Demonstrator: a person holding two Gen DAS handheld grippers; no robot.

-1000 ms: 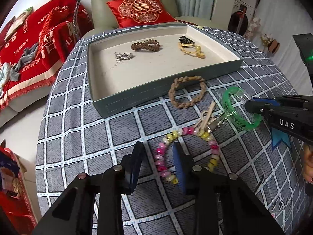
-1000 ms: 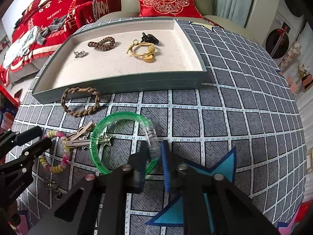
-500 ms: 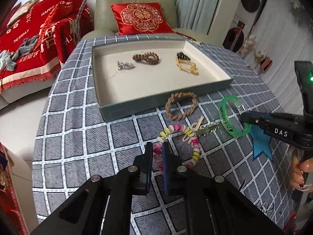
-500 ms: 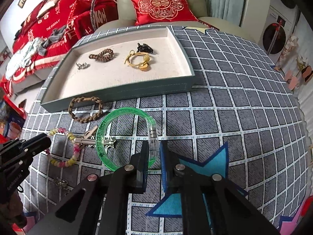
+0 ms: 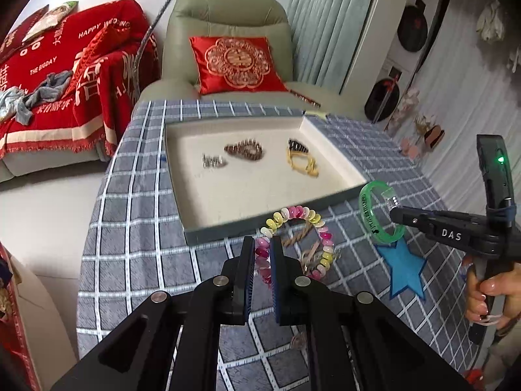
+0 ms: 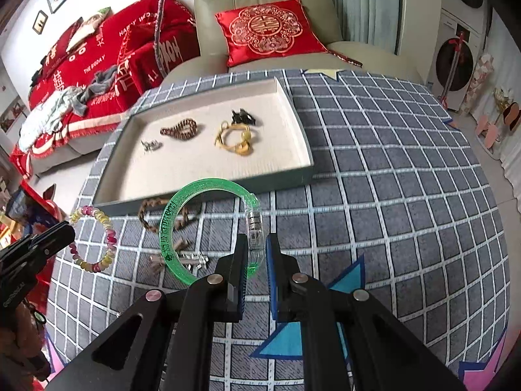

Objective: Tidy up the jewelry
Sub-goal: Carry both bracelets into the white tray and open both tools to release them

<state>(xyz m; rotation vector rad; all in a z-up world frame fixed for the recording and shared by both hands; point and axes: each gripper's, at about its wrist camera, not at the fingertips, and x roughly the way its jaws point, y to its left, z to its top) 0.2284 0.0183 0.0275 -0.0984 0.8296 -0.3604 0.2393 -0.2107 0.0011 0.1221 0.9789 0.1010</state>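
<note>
My left gripper (image 5: 262, 254) is shut on a pink, yellow and white beaded bracelet (image 5: 301, 215) and holds it lifted in front of the tray's near wall (image 5: 228, 231). It also shows in the right wrist view (image 6: 97, 218). My right gripper (image 6: 255, 254) is shut on a green translucent bangle (image 6: 169, 224) and holds it above the cloth near the tray (image 6: 208, 195). The bangle shows in the left wrist view (image 5: 366, 211) too. In the tray lie a brown bracelet (image 6: 180, 129), a yellow bracelet (image 6: 236, 138), a black clip (image 6: 242, 116) and a small silver piece (image 6: 150, 145).
On the checked tablecloth a braided brown bracelet (image 6: 146, 215), a wooden clip (image 6: 180, 246) and a silver charm (image 6: 195, 259) lie under the bangle. An armchair with a red cushion (image 6: 267, 32) stands behind the table. A red-covered sofa (image 6: 81, 65) is at the left.
My left gripper closed on the beaded bracelet and lifted it toward the tray. My right gripper lifted the green bangle off the cloth toward the tray.
</note>
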